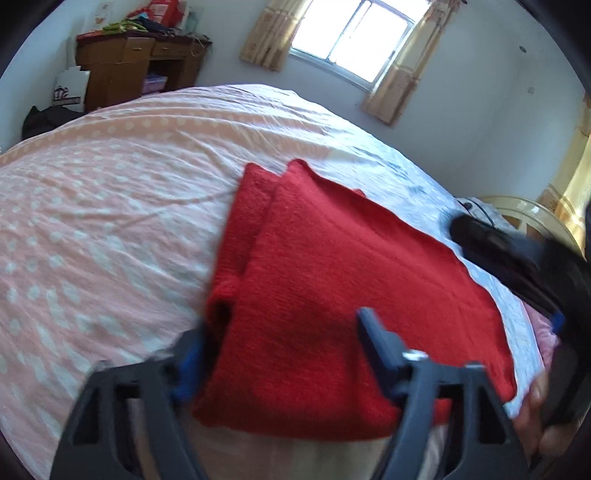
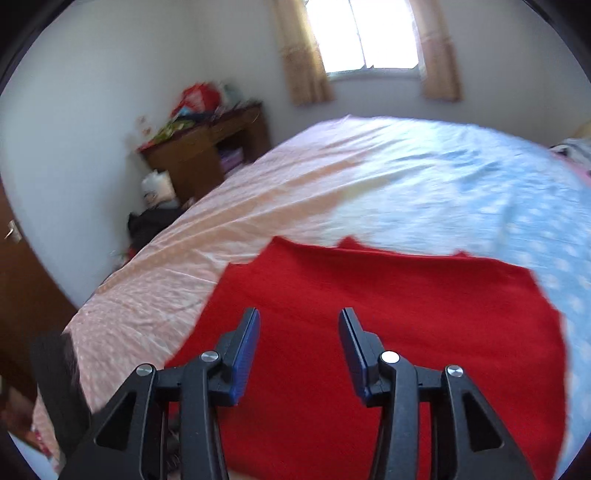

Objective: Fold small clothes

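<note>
Sweater [image 1: 332,288]: red knit, lay folded on the bed [image 1: 110,221] near its front edge; in the left wrist view a narrower folded layer showed along its left side.
Sweater, right wrist view [image 2: 369,314]: spread flat, its far edge uneven, straddling the pink and the blue halves of the bedcover.
Left gripper [image 1: 280,354]: jaws stood apart across the sweater's near part; the left finger [image 1: 188,365] sat against the knit's left fold, the right finger [image 1: 376,347] lay over the top surface. Whether the pads pressed the cloth could not be told, since the frame was blurred there.
Right gripper [image 2: 299,350]: jaws were parted, nothing between the pads, held above the sweater without touching it.
Hand [image 1: 535,406]: partly visible at the right edge of the left wrist view, beside a dark device.
Desk [image 1: 140,62]: brown, stood against the far wall left of the bed, cluttered on top.
Window [image 2: 365,33]: bright, flanked by beige curtains [image 2: 303,59], on the wall beyond the bed.
</note>
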The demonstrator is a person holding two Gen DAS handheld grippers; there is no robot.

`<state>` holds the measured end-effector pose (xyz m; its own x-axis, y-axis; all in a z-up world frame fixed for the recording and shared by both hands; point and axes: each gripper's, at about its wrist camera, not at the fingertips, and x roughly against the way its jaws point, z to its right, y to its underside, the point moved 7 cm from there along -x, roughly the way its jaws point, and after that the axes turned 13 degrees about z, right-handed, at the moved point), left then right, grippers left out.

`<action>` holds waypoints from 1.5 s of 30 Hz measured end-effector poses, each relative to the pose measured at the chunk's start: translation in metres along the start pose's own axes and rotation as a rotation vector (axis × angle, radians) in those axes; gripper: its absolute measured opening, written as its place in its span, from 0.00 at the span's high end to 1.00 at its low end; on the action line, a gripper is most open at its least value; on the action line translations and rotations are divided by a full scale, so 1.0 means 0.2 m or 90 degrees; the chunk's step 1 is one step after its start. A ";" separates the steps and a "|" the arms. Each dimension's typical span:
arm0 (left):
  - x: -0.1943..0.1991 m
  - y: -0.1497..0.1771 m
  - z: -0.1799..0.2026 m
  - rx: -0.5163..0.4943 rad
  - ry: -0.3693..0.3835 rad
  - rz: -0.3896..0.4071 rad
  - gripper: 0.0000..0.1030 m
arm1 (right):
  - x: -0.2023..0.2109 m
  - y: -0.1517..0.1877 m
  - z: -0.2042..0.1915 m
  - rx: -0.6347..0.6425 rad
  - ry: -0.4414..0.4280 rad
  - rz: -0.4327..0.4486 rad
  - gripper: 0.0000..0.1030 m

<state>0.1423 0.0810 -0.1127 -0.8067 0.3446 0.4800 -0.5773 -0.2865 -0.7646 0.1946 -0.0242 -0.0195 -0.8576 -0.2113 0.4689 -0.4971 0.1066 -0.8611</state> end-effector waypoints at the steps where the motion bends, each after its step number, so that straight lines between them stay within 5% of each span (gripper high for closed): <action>1: 0.00 -0.01 -0.03 0.032 0.018 0.000 0.51 | -0.07 0.00 -0.02 0.004 -0.004 -0.016 0.55; 4: -0.01 -0.02 -0.09 0.095 0.061 0.004 0.57 | -0.31 -0.01 -0.13 -0.001 -0.053 -0.073 0.55; 6: -0.01 -0.02 -0.08 0.079 0.059 0.011 0.56 | -0.44 0.00 -0.21 -0.002 -0.083 -0.114 0.41; 10: -0.01 -0.01 -0.06 0.064 0.065 0.020 0.52 | -0.64 0.08 -0.37 0.060 -0.105 -0.177 0.38; 12: 0.00 -0.01 -0.06 0.077 0.078 0.025 0.52 | -0.69 0.11 -0.43 0.100 -0.127 -0.187 0.26; 17: 0.01 0.00 -0.05 0.067 0.075 0.028 0.52 | -0.74 0.19 -0.54 0.235 -0.111 -0.215 0.28; 19: 0.01 0.00 -0.04 0.069 0.076 0.027 0.54 | -0.72 0.21 -0.57 0.283 -0.091 -0.210 0.35; 20: 0.01 0.00 -0.04 0.068 0.075 0.025 0.57 | -0.71 0.21 -0.57 0.287 -0.085 -0.208 0.48; 21: 0.00 0.00 -0.04 0.067 0.071 0.019 0.58 | -0.69 0.19 -0.55 0.282 -0.072 -0.205 0.70; 23: -0.03 -0.02 -0.01 0.064 0.068 -0.006 0.64 | -0.65 0.14 -0.44 0.225 -0.062 -0.203 0.78; 29: -0.04 -0.14 0.18 -0.010 0.064 -0.019 0.67 | -0.43 -0.03 -0.16 0.010 -0.106 -0.144 0.81; 35: -0.03 -0.20 0.56 -0.138 0.092 0.005 0.70 | -0.20 -0.17 0.25 -0.152 -0.117 -0.086 0.82; 45: -0.06 -0.04 1.02 -0.301 0.145 -0.008 0.77 | 0.01 -0.13 0.72 -0.237 -0.068 -0.048 0.83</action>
<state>0.1305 -0.1036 -0.0250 -0.7218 0.5461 0.4252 -0.4250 0.1352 -0.8951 0.2245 -0.1676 -0.0245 -0.8082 -0.3302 0.4876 -0.5886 0.4281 -0.6858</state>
